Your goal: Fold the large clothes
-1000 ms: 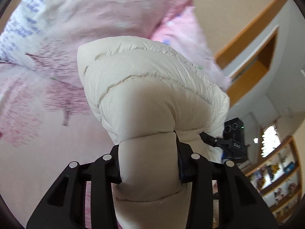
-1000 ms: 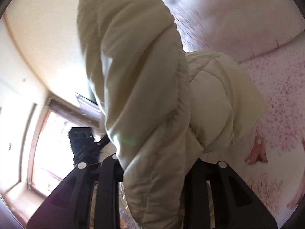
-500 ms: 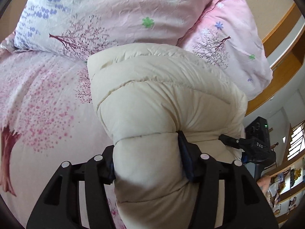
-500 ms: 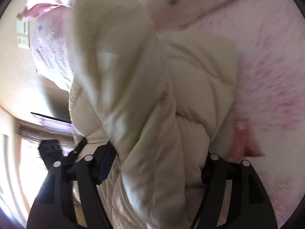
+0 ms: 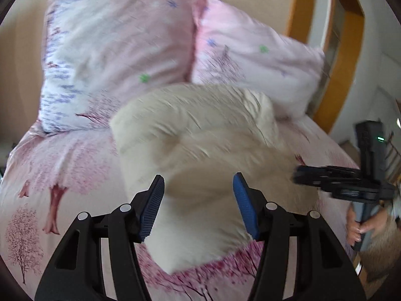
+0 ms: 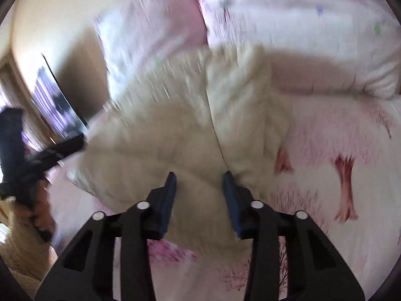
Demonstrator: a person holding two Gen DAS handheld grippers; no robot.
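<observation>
A cream puffy down jacket (image 5: 200, 145) lies bunched on the pink tree-print bed (image 5: 62, 165), just in front of two pillows. It also shows in the right wrist view (image 6: 175, 130), blurred. My left gripper (image 5: 199, 186) is open, its blue pads apart over the jacket's near edge, holding nothing. My right gripper (image 6: 199, 181) is open too, above the jacket's near part. The right gripper also shows in the left wrist view (image 5: 335, 178) at the jacket's right side.
Two pink floral pillows (image 5: 120, 57) (image 5: 250, 57) lean against the beige wall at the bed's head. A wooden door frame (image 5: 348, 50) stands to the right. The bed's near edge runs along the bottom. A dark screen (image 6: 57, 105) hangs at the left.
Both grippers were shut on the jacket and holding it up. They have opened and let it go; the jacket now lies on the bed and both grippers have pulled back.
</observation>
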